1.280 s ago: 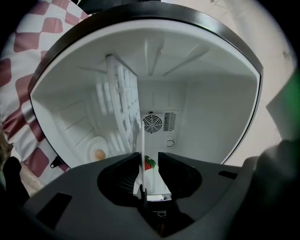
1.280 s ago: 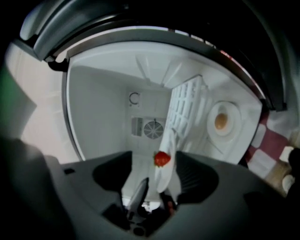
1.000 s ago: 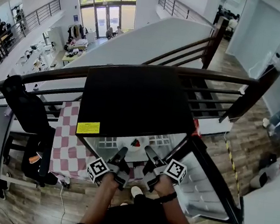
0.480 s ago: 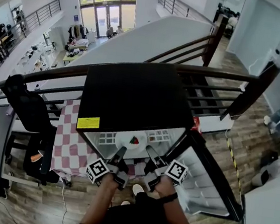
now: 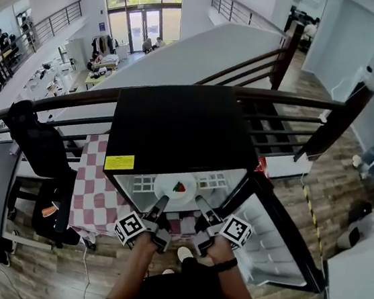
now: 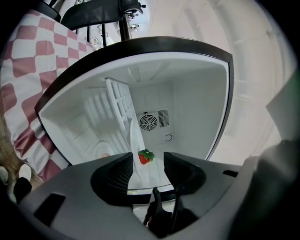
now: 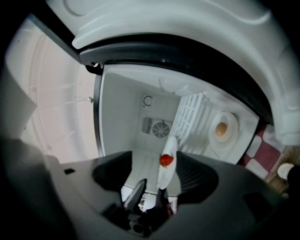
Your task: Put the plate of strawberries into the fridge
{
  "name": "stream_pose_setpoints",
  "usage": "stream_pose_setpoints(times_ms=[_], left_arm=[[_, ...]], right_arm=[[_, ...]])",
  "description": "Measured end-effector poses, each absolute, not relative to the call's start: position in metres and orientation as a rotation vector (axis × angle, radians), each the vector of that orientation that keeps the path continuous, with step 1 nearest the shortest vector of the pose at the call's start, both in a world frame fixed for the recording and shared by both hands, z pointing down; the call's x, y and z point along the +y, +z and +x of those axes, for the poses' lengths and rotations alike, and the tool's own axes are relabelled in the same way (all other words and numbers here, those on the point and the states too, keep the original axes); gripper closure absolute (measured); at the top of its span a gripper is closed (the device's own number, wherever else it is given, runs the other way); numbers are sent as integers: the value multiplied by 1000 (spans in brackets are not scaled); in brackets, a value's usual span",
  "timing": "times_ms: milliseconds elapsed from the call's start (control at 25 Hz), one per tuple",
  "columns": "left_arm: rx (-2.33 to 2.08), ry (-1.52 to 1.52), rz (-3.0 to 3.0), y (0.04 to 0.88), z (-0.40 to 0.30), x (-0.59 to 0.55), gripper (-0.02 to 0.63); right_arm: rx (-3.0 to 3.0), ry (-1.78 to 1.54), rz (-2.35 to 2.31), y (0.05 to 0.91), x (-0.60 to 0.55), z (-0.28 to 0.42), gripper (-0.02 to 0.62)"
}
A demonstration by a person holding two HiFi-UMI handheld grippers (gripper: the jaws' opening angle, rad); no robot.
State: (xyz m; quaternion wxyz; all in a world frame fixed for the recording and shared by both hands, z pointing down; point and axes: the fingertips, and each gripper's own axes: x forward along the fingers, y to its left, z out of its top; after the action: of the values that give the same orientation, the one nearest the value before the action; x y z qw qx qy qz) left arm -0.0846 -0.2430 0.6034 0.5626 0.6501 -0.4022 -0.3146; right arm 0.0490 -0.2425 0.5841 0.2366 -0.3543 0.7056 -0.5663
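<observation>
Head view: fridge point(image 5: 176, 130) seen from above, with a flat matt black top. Its door point(image 5: 269, 250) is swung open on the right gripper's outer side, moulded white shelves inside it. A yellow label point(image 5: 119, 163) sits on the top's front corner beyond the left gripper point(image 5: 160, 206); the print is too small to read. A red-and-white checked cloth point(image 5: 95, 181) lies to that gripper's outer side. The round white plate point(image 5: 168, 189) rests on a shelf inside the fridge near its front edge, just ahead of both grippers' tips, carrying one red strawberry point(image 5: 179, 187) with a green cap.

Gripper views only:
- Each view is rolled, so the plate reads as a thin white sliver seen edge-on.
- Left gripper: the jaws have just been opening. They stand apart with the plate rim in the gap, and the dark ribbed pads are not pressing on it.
- Right gripper point(image 5: 202, 205): the jaws are wide apart with the plate rim between them, nearer one jaw. It is released, not clenched.
- The back wall is smooth white plastic, with a round fan grille point(image 6: 149, 123) straight ahead of the jaws and a ribbed white rack point(image 6: 119, 105) beside it.
- Past the rack is a round white disc with an orange centre point(image 7: 222, 127); I cannot tell what it is.
</observation>
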Motion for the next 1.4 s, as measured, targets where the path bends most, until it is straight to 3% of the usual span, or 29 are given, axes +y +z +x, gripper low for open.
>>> stream_pose_setpoints(times_ms=[680, 1000, 1400], left_arm=[[-1081, -563, 1748, 599, -85, -239, 383], [-1218, -336, 1922, 607, -88, -238, 383], [-1254, -190, 2036, 608, -88, -237, 383]], right_arm=[[2532, -1141, -1241, 582, -238, 40, 310], [2764, -896, -1338, 582, -239, 25, 310], [2881, -870, -1319, 596, -238, 8, 311]])
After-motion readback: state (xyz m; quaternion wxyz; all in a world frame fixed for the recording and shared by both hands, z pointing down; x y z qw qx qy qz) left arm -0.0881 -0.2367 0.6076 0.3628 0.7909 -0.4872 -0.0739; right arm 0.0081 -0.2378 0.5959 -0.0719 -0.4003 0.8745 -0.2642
